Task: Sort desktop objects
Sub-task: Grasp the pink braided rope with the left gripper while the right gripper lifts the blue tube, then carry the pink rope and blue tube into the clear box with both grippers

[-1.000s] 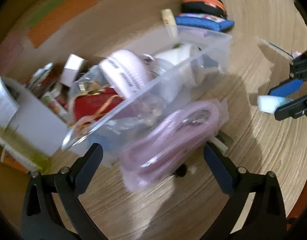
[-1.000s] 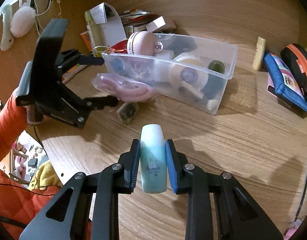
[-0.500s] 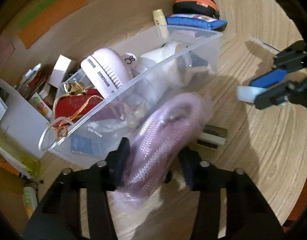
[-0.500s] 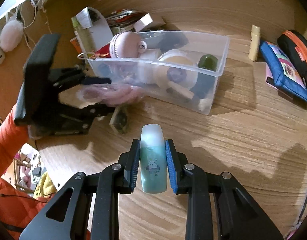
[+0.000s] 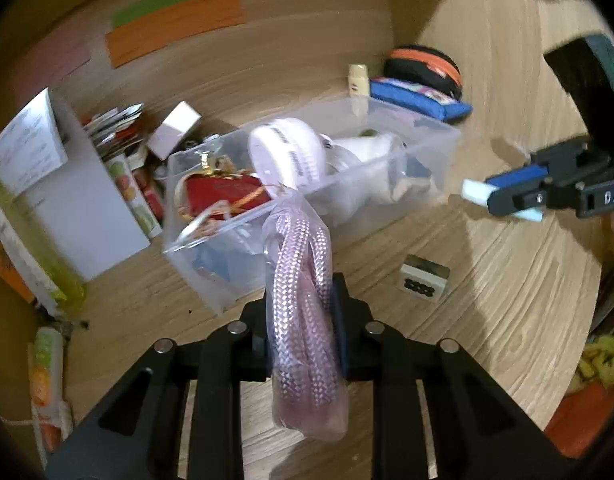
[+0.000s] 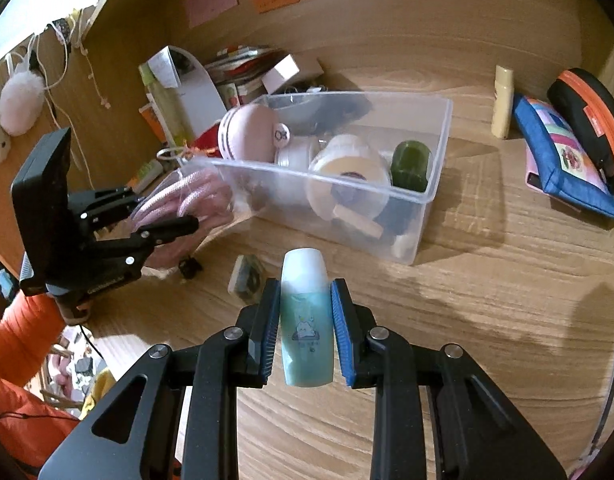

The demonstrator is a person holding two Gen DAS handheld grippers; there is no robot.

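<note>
**Now: both grippers loaded, bin dead ahead**

Left gripper (image 5: 301,320) is clenched on a bagged pink braided cord (image 5: 303,312), bundle standing up between the fingers, its top end right at the near wall of the clear plastic bin (image 5: 427,148). From the right wrist cam, same left gripper (image 6: 163,216) sits at the bin's left end w/ the pink cord (image 6: 187,200) pressed close to the bin's corner; whether it's touching, can't tell.

Right gripper (image 6: 303,320) is clamped on a teal-and-white bottle (image 6: 306,316), little cloud print on the front, held clear of the wooden desk (image 6: 487,320), pointing toward the bin (image 6: 435,184) but well short of it. Left cam catches it too, right gripper (image 5: 507,198) off to the bin's right.

Inside the bin: pink round device (image 6: 247,132), roll of tape (image 6: 347,172), dark green item (image 6: 411,164), red pouch w/ gold cord (image 5: 223,196).

On the desk near the grippers, a small tile w/ black dots (image 5: 423,278). Further right, blue pencil case (image 6: 563,164), black-orange zip case (image 6: 591,116), cream tube (image 6: 502,102).
</note>
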